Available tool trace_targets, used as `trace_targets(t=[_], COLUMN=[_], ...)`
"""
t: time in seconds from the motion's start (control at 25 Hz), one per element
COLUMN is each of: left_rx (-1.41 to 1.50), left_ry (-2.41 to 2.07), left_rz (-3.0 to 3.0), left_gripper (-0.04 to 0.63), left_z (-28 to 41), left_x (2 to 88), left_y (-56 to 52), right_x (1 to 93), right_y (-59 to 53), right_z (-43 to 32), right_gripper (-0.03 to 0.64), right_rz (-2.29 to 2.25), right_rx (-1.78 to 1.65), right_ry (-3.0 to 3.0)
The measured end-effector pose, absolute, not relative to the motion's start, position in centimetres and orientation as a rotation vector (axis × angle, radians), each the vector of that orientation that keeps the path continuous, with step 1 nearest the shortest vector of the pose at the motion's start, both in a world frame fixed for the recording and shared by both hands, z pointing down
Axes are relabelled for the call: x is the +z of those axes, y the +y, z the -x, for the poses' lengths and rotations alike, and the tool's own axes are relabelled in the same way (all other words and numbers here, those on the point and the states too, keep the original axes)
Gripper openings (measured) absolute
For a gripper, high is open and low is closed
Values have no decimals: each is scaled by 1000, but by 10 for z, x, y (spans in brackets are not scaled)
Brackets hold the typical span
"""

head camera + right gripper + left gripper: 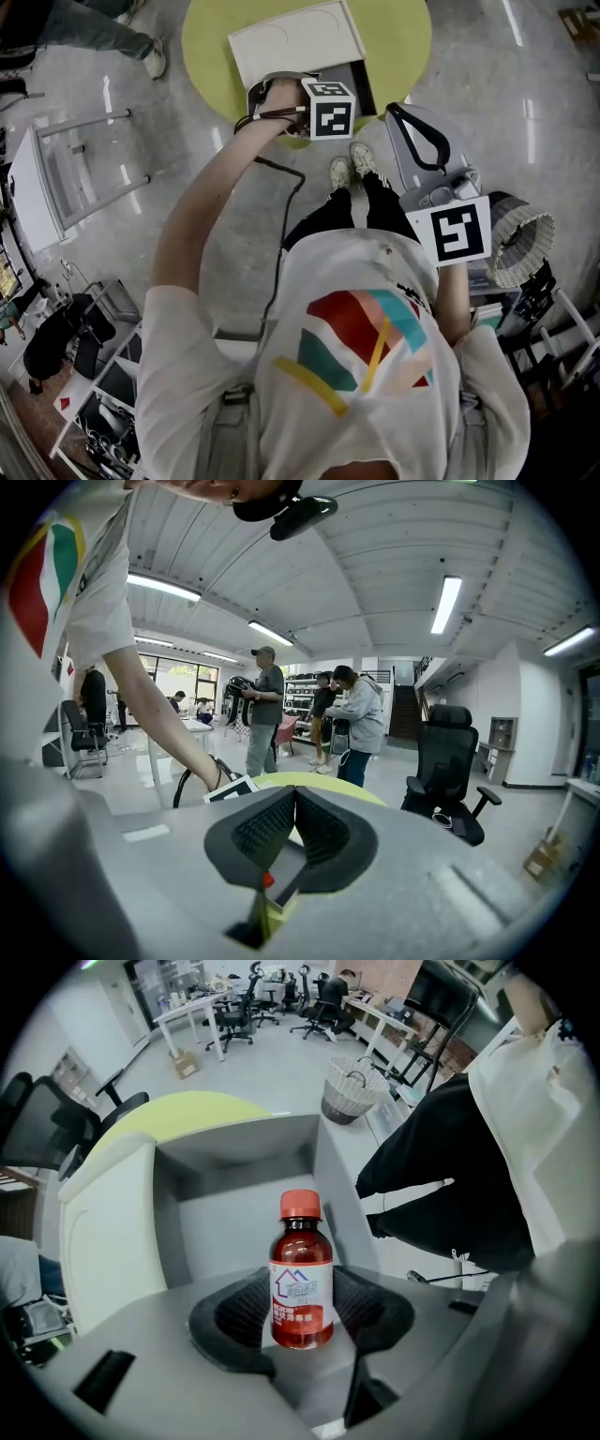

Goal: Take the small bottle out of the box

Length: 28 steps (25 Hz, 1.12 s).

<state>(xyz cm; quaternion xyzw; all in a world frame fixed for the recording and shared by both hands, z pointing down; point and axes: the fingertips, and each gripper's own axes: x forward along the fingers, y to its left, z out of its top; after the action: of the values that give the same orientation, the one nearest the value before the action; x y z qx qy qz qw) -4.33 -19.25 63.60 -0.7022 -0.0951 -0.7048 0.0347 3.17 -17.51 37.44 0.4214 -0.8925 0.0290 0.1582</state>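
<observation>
The small brown bottle (302, 1260) has a red cap and a white label. It stands between the black pads of my left gripper (302, 1309), which is shut on its lower half. Right behind it is the open box (234, 1162) with a grey inside and its white lid (108, 1232) folded to the left. In the head view my left gripper (323, 112) is over the box (295, 42) on the round yellow-green table (403, 37); the bottle is hidden there. My right gripper (294, 794) is shut on nothing and held back by the person's body (417, 141).
A wicker basket (354, 1087) stands on the floor beyond the box, also visible by the person's right side (520, 239). A white frame rack (66, 173) stands left of the table. People (267, 705) and a black office chair (455, 761) are farther off in the room.
</observation>
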Motion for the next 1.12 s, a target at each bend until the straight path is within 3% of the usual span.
trace_targets(t=[0.64, 1.12], left_rx=[-1996, -1545], left_ry=[86, 643], left_rz=[2490, 2869], left_gripper=[206, 207], left_z=[49, 56], left_x=[600, 502], left_y=[-194, -224], right_x=[364, 351], right_y=[-167, -168], right_z=[-37, -26], right_gripper=[5, 5], right_rz=[-1213, -1191], right_rx=[54, -20], right_ry=[-2569, -2593])
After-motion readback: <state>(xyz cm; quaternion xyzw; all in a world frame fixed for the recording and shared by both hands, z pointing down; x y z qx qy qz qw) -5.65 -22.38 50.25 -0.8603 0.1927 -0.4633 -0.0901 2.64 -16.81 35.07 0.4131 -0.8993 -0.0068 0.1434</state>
